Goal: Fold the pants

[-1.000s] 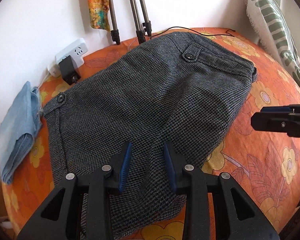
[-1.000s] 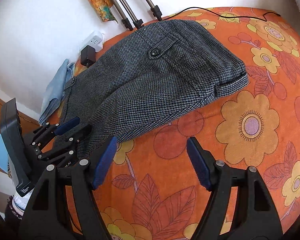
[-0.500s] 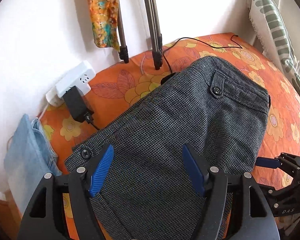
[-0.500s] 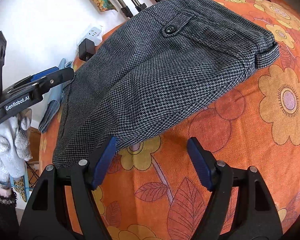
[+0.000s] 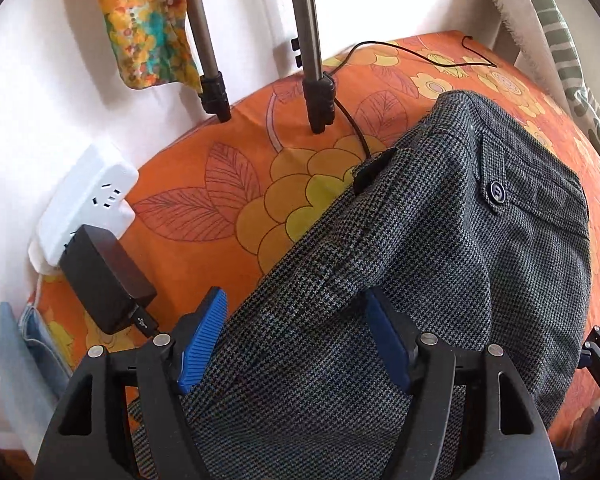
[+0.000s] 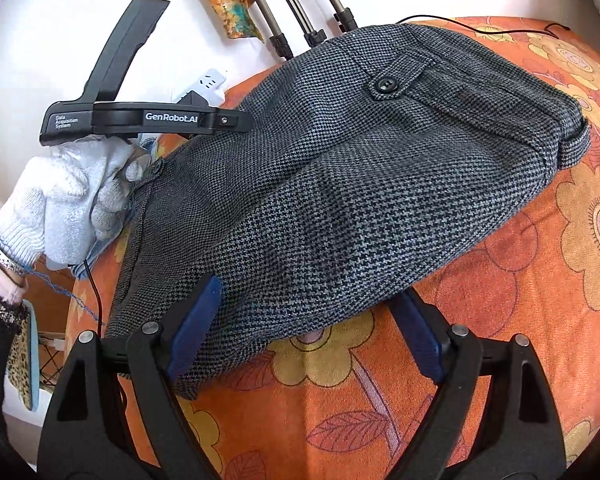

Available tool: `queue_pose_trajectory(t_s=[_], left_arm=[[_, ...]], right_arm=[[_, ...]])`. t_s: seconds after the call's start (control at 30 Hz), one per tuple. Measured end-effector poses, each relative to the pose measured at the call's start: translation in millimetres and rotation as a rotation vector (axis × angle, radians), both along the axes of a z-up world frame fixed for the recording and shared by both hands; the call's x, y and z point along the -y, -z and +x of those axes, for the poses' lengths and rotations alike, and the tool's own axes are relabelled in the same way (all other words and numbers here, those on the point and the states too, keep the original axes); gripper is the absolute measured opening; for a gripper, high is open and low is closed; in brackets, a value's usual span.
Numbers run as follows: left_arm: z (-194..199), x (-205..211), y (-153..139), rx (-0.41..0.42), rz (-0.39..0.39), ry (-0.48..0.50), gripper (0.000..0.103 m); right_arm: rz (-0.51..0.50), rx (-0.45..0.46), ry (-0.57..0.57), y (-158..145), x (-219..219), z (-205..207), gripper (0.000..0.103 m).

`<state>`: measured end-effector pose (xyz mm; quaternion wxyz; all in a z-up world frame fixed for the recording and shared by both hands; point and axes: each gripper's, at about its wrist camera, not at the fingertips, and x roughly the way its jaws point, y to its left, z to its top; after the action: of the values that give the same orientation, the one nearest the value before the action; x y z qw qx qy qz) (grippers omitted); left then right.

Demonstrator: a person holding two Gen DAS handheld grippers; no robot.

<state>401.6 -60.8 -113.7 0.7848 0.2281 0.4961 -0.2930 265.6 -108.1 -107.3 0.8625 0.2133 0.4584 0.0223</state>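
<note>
Grey houndstooth pants (image 5: 440, 264) lie folded on the orange floral bedspread (image 5: 228, 184); they also fill the right wrist view (image 6: 340, 184). My left gripper (image 5: 296, 340) is open, its blue pads straddling the pants' left edge near the waistband. My right gripper (image 6: 304, 328) is open, its pads on either side of the pants' near folded edge. The left gripper's body (image 6: 148, 118), held in a white-gloved hand, shows over the pants' left side in the right wrist view.
A white power strip (image 5: 88, 204) with a black charger (image 5: 104, 276) lies at the wall. Tripod legs (image 5: 316, 80) and a black cable (image 5: 400, 46) stand at the back. Folded blue jeans (image 5: 20, 364) lie left. A striped pillow (image 5: 560, 40) is at right.
My left gripper opened wide and moved forward along the pants toward the waistband and wall. My right gripper moved in until the pants' near edge lies between its open pads.
</note>
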Motion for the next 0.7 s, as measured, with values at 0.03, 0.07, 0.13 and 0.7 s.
queue_pose_trajectory(t_s=[0.03,0.07,0.13,0.7], left_arm=[[2.3,-0.5,1.5,-0.006,-0.009,0.002,0.071],[4.4,-1.0,3.1,-0.016,-0.02,0.006,0.072],[8.7,-2.5,5.8,-0.031,-0.041,0.004,0.072],[11.5,1.4,9.5,-0.129,-0.1,0.016,0.036]], right_arm=[[-0.009,0.007,-0.004,0.1,-1.1,0.3,0.088],[-0.013,0.012,-0.003,0.3,-1.2,0.1,0.088],[-0.006,0.015,-0.001,1.1,0.5,0.3,0.087],[0.034,0.046,0.013,4.4,4.9,-7.7,0.065]])
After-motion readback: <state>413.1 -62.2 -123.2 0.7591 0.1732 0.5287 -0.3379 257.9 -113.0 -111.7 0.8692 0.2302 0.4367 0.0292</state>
